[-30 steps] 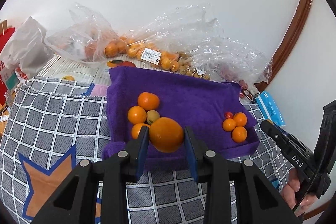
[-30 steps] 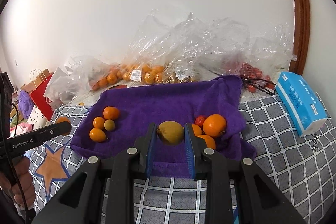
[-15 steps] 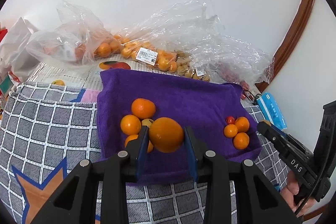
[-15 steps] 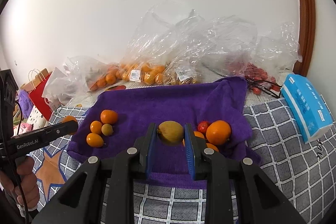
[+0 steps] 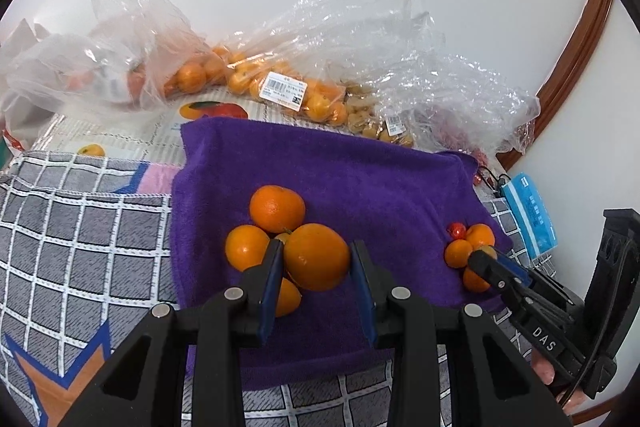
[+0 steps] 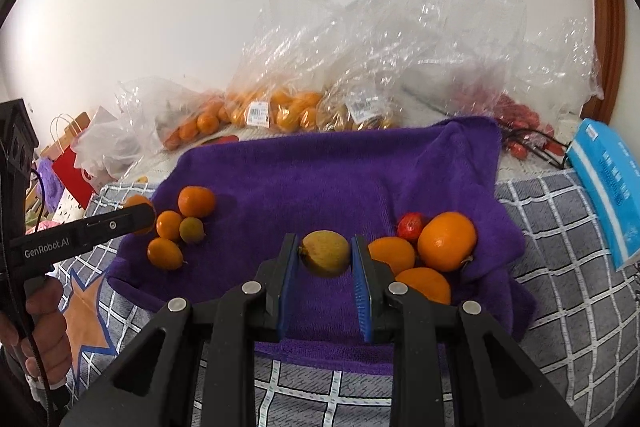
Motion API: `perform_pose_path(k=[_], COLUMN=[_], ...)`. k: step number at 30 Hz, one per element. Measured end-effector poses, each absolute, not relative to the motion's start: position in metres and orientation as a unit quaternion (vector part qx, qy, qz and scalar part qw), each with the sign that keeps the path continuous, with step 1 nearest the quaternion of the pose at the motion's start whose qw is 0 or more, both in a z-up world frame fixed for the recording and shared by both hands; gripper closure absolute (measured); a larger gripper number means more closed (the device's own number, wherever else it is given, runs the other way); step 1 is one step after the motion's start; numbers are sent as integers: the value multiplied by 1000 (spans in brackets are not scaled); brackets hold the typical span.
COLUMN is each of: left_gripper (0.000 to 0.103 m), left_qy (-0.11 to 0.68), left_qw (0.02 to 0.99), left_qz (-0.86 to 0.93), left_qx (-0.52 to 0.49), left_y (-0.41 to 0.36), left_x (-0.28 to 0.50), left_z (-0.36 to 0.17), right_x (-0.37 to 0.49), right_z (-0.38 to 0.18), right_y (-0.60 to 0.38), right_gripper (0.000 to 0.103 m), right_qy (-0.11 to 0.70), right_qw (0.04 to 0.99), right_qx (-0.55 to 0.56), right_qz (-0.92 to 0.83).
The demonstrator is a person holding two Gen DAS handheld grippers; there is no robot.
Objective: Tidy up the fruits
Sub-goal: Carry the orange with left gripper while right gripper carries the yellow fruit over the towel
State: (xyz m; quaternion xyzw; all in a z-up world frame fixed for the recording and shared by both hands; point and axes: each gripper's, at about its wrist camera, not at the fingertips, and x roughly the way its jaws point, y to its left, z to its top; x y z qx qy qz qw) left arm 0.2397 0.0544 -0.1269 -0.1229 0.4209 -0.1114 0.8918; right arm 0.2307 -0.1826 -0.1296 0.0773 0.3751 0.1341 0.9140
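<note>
A purple towel (image 5: 360, 163) (image 6: 320, 171) lies on the checked cloth. My left gripper (image 5: 316, 257) is shut on a big orange (image 5: 317, 255), held over a cluster of smaller oranges (image 5: 277, 207) at the towel's left. My right gripper (image 6: 325, 254) is shut on a yellow-green fruit (image 6: 325, 253), just left of three oranges (image 6: 446, 241) and a red fruit (image 6: 410, 225) at the towel's right. In the right wrist view the left cluster (image 6: 196, 201) shows beside the left gripper's fingers (image 6: 120, 225). The right gripper's fingers (image 5: 496, 273) overlap the right pile (image 5: 458, 253) in the left wrist view.
Clear plastic bags of oranges (image 5: 280, 91) (image 6: 280, 107) and other fruit lie along the white wall behind the towel. A blue tissue pack (image 6: 604, 187) (image 5: 532, 215) sits at the right. Paper bags (image 6: 76, 163) stand at the far left. A hand (image 6: 44, 327) holds the left gripper's handle.
Both grippers have moved forward and lower over the towel with their fruits still held. The two fruit clusters now sit closer and larger in both views.
</note>
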Motion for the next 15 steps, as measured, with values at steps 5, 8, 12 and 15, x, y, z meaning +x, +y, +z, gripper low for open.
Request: perform_pose_path(k=[5, 8, 12, 15], left_gripper=[71, 71, 71, 71], left_qy=[433, 431, 433, 435], left_qw=[885, 885, 885, 884], left_qz=[-116, -118, -119, -120], left_qx=[-127, -126, -125, -125], left_y=[53, 53, 52, 52], left_x=[246, 246, 247, 247], left_z=[-134, -135, -137, -138], right_x=[236, 238, 240, 243], right_z=[-141, -147, -154, -159], right_y=[-178, -176, -172, -171], right_gripper=[77, 77, 77, 77], right_qy=[393, 402, 415, 426], right_qw=[904, 899, 892, 886], right_qx=[74, 75, 75, 80], right_qz=[148, 155, 160, 164])
